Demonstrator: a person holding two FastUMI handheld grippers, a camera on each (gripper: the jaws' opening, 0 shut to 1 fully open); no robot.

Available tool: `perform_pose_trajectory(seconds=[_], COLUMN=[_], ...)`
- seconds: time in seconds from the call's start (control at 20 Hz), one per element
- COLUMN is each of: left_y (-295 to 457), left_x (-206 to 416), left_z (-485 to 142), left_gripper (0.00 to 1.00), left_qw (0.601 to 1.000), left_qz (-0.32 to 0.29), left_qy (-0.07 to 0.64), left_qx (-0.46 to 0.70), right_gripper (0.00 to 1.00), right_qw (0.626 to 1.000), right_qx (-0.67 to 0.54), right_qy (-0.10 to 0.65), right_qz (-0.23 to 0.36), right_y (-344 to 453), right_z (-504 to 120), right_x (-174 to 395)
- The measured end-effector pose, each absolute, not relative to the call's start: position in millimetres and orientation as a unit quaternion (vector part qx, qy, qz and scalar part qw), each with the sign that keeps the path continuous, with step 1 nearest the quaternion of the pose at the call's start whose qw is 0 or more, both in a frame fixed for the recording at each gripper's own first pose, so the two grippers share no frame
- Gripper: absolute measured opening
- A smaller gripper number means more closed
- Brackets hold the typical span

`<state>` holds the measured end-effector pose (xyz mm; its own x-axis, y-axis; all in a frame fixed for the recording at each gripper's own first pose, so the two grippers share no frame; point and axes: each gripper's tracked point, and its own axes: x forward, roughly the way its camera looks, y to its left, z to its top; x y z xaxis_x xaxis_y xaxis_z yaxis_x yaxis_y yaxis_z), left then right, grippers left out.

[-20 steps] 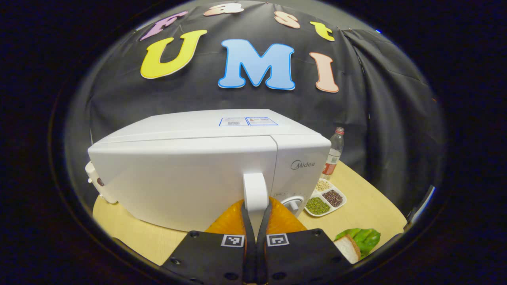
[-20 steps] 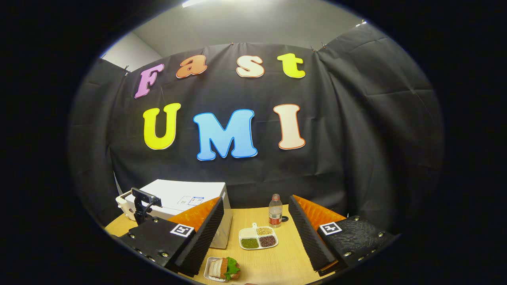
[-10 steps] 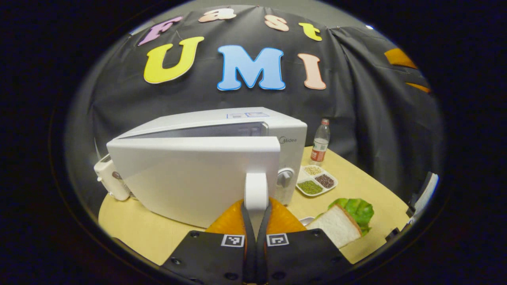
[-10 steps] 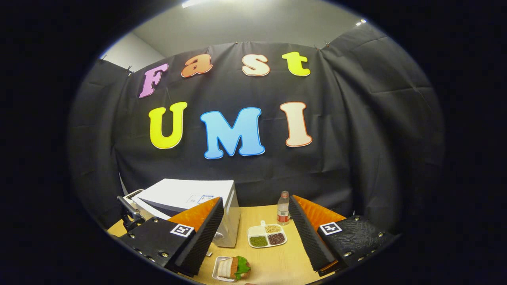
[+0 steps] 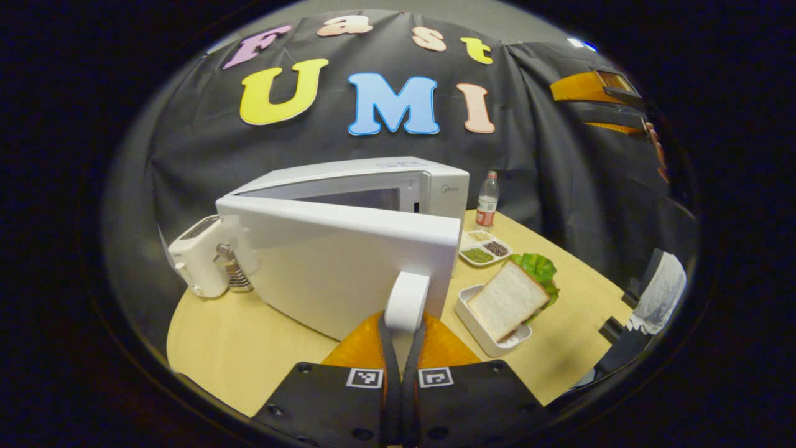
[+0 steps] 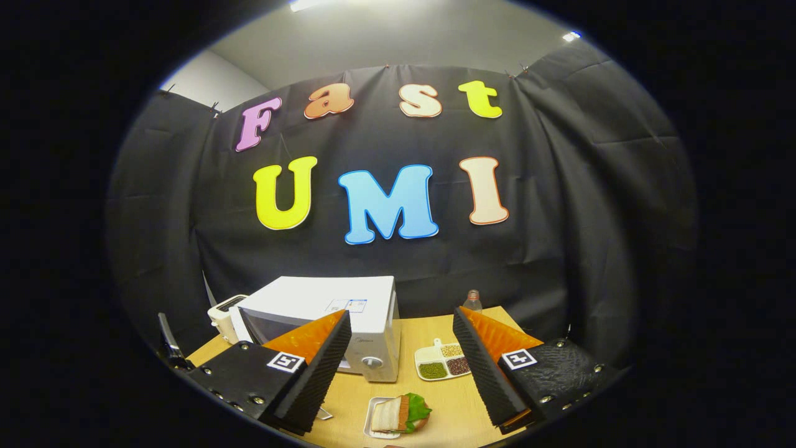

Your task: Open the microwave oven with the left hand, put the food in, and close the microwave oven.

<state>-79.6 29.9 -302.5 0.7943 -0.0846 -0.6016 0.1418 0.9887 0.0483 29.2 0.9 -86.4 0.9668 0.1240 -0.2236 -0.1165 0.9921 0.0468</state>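
The white microwave oven (image 5: 435, 180) stands on the round wooden table (image 5: 211, 336), and its door (image 5: 336, 261) is swung partly open toward me. My left gripper (image 5: 401, 323) is shut on the door's white handle (image 5: 407, 298). A sandwich (image 5: 507, 302) with lettuce leans in a white dish (image 5: 476, 323) to the right of the door. In the right gripper view, the microwave oven (image 6: 348, 308) sits at the back left and the sandwich (image 6: 401, 414) lies low in the middle. My right gripper (image 6: 401, 354) hangs open above the table, holding nothing.
A divided white tray (image 5: 485, 247) of beans and a plastic bottle (image 5: 487, 202) stand right of the oven. A white toaster (image 5: 199, 255) sits to its left. The other gripper (image 5: 597, 99) shows high at the right, held by a hand. The tray (image 6: 443, 362) lies beside the oven.
The left gripper has pulled the handle and the door has swung further open, exposing the oven's cavity. The right gripper view has shifted so the oven and sandwich sit nearer the middle.
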Motion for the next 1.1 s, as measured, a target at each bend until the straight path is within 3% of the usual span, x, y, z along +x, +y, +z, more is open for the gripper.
perform_pose_trajectory(seconds=[0.65,0.75,1.1], left_y=[186.5,211.9,259.3], left_x=[-192.9,-201.4,-212.1], left_z=[-282.2,-279.5,-275.8], left_gripper=[0.12,0.12,0.12], left_qw=[0.93,0.93,0.932], left_qz=[-0.041,-0.029,-0.007], left_qy=[0.362,0.362,0.359], left_qx=[0.057,0.055,0.046], right_gripper=[0.99,0.99,0.96], right_qw=[0.981,0.977,0.929], right_qx=[-0.021,-0.056,-0.047], right_qy=[0.179,0.199,0.365], right_qz=[0.07,0.047,0.043], right_y=[58.9,42.6,2.6], right_z=[-156.6,-182.6,-278.4], right_x=[26.3,32.9,21.2])
